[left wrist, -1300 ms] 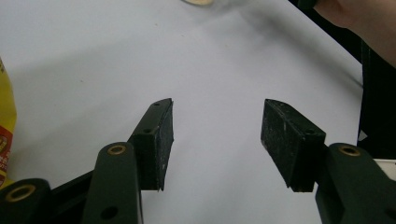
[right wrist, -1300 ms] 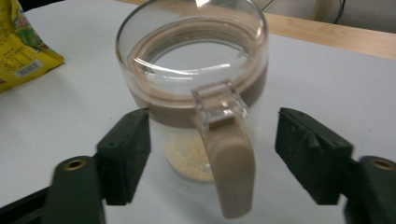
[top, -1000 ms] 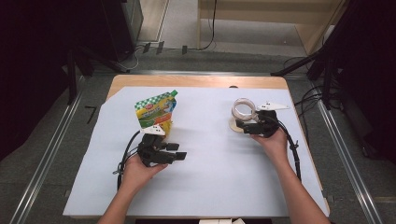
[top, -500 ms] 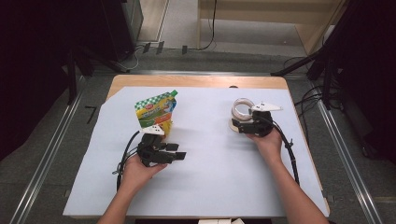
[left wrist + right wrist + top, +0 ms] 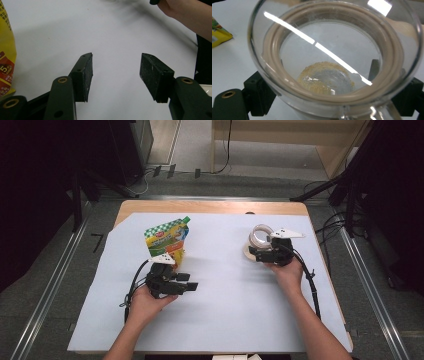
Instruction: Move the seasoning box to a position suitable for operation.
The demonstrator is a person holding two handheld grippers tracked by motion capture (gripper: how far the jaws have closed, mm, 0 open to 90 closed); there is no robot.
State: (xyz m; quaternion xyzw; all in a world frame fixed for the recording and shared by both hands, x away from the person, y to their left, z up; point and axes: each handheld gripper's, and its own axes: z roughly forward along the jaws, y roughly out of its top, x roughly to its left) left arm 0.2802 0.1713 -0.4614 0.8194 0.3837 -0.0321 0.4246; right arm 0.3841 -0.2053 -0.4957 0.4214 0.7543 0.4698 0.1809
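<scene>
Left gripper (image 5: pixel 192 286): lying low over the white sheet (image 5: pixel 225 320), its jaws standing about half open with nothing between them; in the left gripper view only bare sheet is showing between the two black pads (image 5: pixel 83 75).
Right gripper (image 5: pixel 253 253): closing its jaws on a clear glass jar (image 5: pixel 260 236), one jaw on each side of the jar's wall.
Glass jar: sitting at the right of the sheet, tilted towards the gripper's camera; a beige ring is running round inside its mouth, and a little yellowish powder (image 5: pixel 325 77) is lying at its bottom.
Yellow-green pouch (image 5: pixel 167 240): lying just beyond the left gripper, well apart from the jar.
Table (image 5: pixel 210 207): its wooden edge is showing beyond the sheet.
</scene>
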